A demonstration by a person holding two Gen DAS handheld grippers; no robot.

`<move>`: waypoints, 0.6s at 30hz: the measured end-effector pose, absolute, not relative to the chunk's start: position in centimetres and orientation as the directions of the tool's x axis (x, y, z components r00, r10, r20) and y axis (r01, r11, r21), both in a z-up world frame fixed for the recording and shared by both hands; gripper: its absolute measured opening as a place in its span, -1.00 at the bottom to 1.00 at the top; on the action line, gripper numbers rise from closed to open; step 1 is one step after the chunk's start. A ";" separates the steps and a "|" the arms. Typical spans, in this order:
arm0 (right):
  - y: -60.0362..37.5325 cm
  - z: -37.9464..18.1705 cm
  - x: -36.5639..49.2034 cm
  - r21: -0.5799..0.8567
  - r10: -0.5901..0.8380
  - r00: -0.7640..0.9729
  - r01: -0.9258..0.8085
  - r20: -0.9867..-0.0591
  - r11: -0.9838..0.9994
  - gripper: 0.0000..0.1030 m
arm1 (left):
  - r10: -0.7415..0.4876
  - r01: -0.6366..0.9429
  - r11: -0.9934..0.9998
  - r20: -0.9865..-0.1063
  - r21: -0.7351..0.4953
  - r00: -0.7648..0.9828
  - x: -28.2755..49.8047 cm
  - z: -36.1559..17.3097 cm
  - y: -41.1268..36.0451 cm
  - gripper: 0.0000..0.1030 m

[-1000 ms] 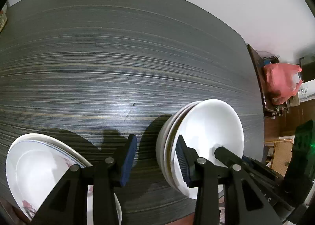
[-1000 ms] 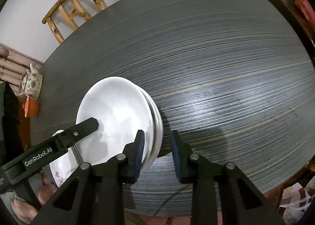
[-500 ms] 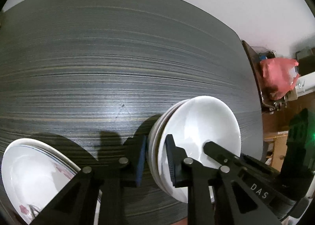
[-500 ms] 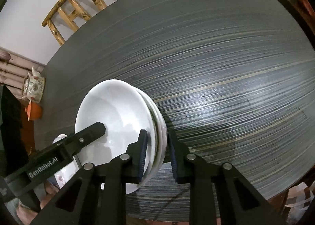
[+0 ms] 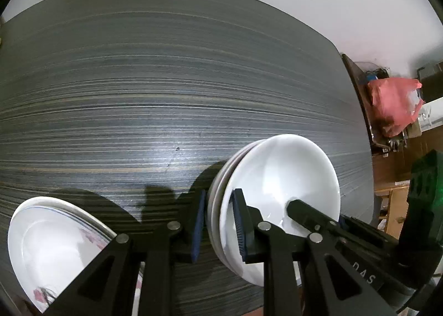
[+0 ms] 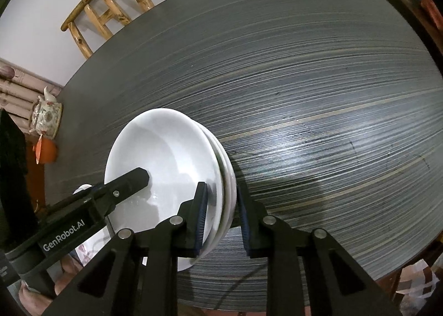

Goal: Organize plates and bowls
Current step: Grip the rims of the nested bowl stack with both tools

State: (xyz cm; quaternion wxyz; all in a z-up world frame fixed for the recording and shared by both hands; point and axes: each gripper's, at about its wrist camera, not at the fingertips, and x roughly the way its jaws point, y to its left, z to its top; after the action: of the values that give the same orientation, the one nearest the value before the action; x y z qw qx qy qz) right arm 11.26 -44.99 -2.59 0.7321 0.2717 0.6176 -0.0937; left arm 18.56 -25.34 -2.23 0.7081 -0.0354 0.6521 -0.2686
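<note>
A stack of white bowls point(image 5: 279, 177) sits on the dark striped table point(image 5: 166, 89), near its front edge. My left gripper point(image 5: 218, 224) is shut on the stack's left rim, one blue pad inside the top bowl and one outside. At the opposite rim my right gripper point(image 6: 221, 213) is shut on the same stack of white bowls point(image 6: 166, 155) the same way. Each view shows the other gripper's inner finger point(image 5: 304, 210) point(image 6: 135, 177) lying in the top bowl. A second stack of white plates point(image 5: 55, 244), with red flower marks, lies at the left wrist view's lower left.
A wooden chair back point(image 6: 102, 8) stands behind the table's far edge. A flowered teapot point(image 6: 45, 116) sits off the table's left side. A red plastic bag point(image 5: 393, 103) lies on a sideboard to the right. A bare hand point(image 6: 30, 296) shows at the right wrist view's lower left.
My left gripper's jaws went from wide apart to shut on the left rim of the bowl stack. The right gripper's jaws narrowed slightly onto the right rim. The stack stayed put.
</note>
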 end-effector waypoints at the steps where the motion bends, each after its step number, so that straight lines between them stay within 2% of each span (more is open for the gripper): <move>1: -44.9 -2.6 11.3 0.284 0.199 0.221 0.477 -0.955 0.832 -0.59 | -0.426 0.332 0.854 -0.905 -0.401 0.003 18.6 -2.3 -25.2 -0.62; 18: -44.5 -1.9 12.0 0.281 0.206 0.210 0.445 -0.956 0.850 -0.60 | -0.422 0.312 0.866 -0.906 -0.392 0.032 18.3 -1.1 -24.4 -0.62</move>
State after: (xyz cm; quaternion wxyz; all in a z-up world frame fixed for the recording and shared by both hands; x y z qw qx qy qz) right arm 12.02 -44.52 -1.89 0.7327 0.2611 0.6232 -0.0815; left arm 18.34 -24.39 -1.10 0.7170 -0.0426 0.6471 -0.2557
